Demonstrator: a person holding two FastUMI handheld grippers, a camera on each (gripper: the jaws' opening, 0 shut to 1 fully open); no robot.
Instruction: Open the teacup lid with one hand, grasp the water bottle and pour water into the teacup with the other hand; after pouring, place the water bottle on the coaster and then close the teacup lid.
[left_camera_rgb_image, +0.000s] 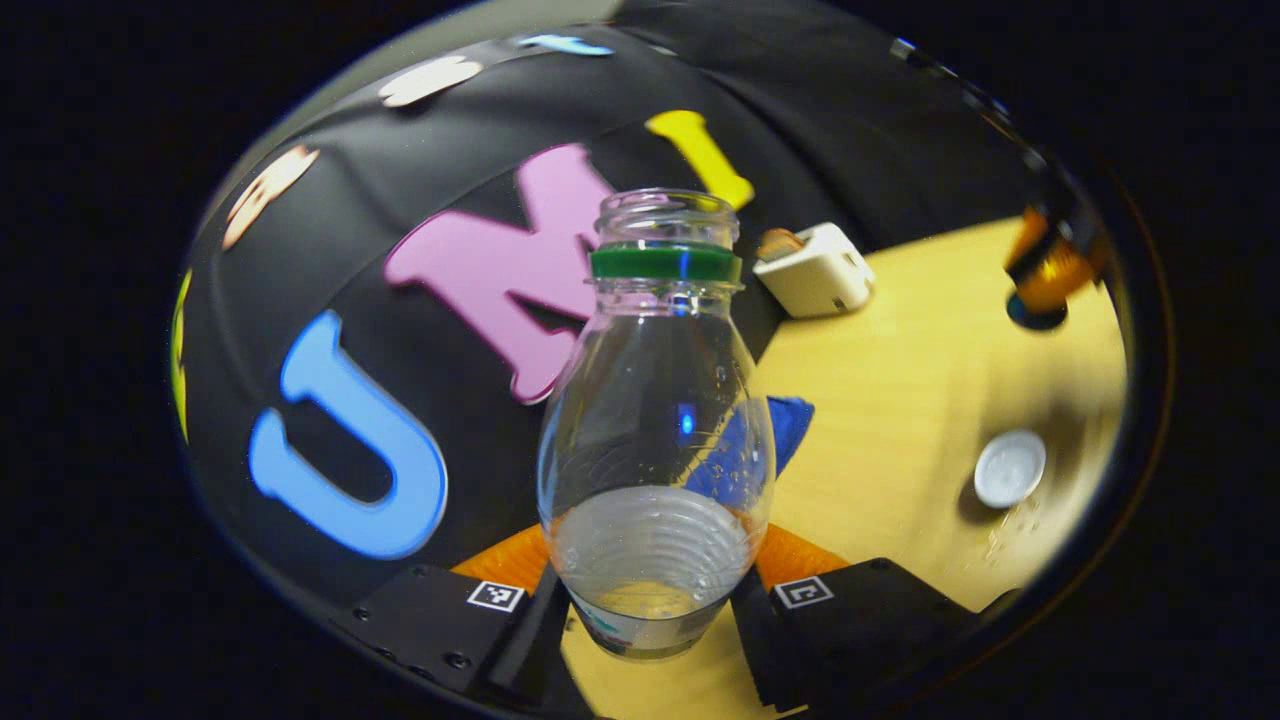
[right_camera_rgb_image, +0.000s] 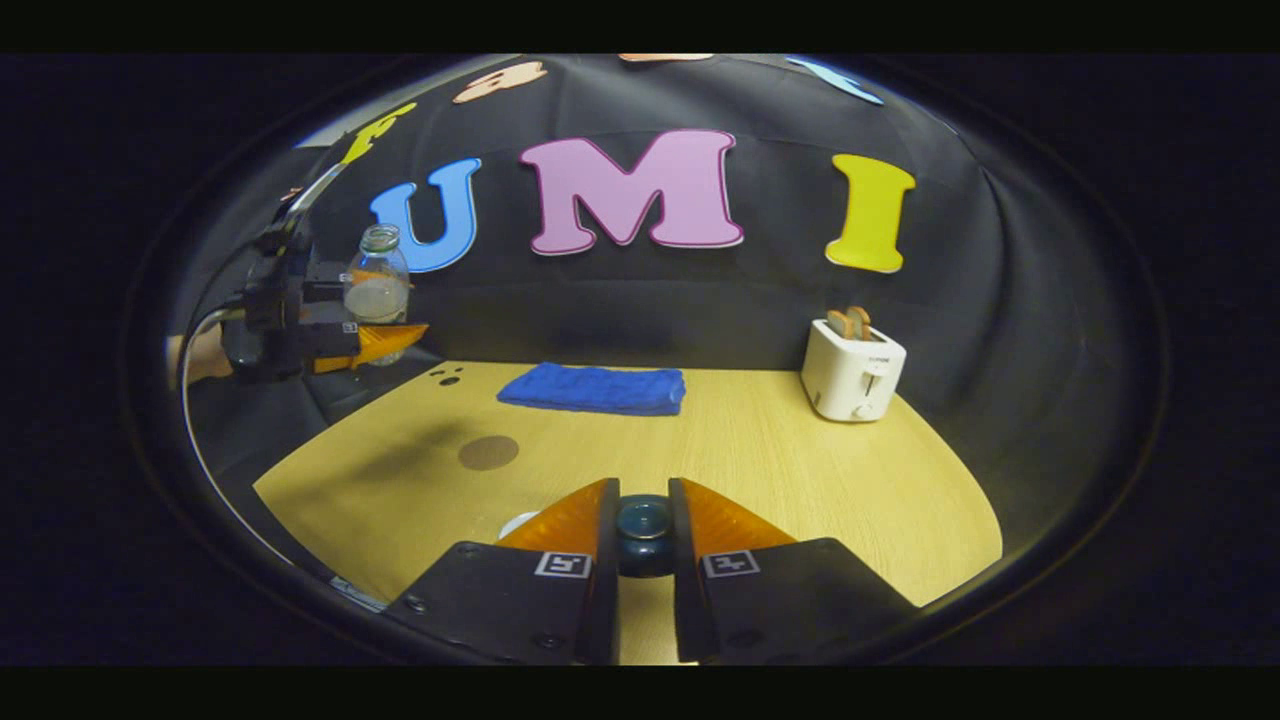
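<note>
Water bottle (left_camera_rgb_image: 655, 430) is clear ribbed plastic, bulb-shaped body, narrow threaded neck, green ring at the neck, no cap on, a little water pooled at the bottom. It sits between the left gripper (left_camera_rgb_image: 652, 600) fingers, both pressing on its lower body, so a firm grasp. In the left gripper view the bottle stands along the finger axis, mouth pointing away from the camera, and the whole view is tilted against the table.

In the right gripper view the left gripper (right_camera_rgb_image: 385, 342) is far off to the upper left of the right fingers, raised above the table edge, the bottle (right_camera_rgb_image: 377, 285) roughly upright in it, a hand (right_camera_rgb_image: 200, 358) partly seen behind it.

Right gripper (right_camera_rgb_image: 642, 530) fingers are closed on a small dark round knob, glossy, the teacup lid (right_camera_rgb_image: 642, 535); both fingers touch its sides. The lid's own body is hidden by the fingers.

A small white round rim (right_camera_rgb_image: 517, 524) peeks out just left of the right fingers; cannot tell what it is. In the left gripper view a white round dish-like thing (left_camera_rgb_image: 1009, 468) lies on the table (left_camera_rgb_image: 900, 400) right of the fingers.

Coaster (right_camera_rgb_image: 488, 452) is a flat brown disc on the light wood-grain table, ahead and left of the right fingers. Folded blue cloth (right_camera_rgb_image: 594, 388) lies farther ahead, soft texture. White boxy toaster (right_camera_rgb_image: 852, 375) with toast in it sits ahead and to the right.
</note>
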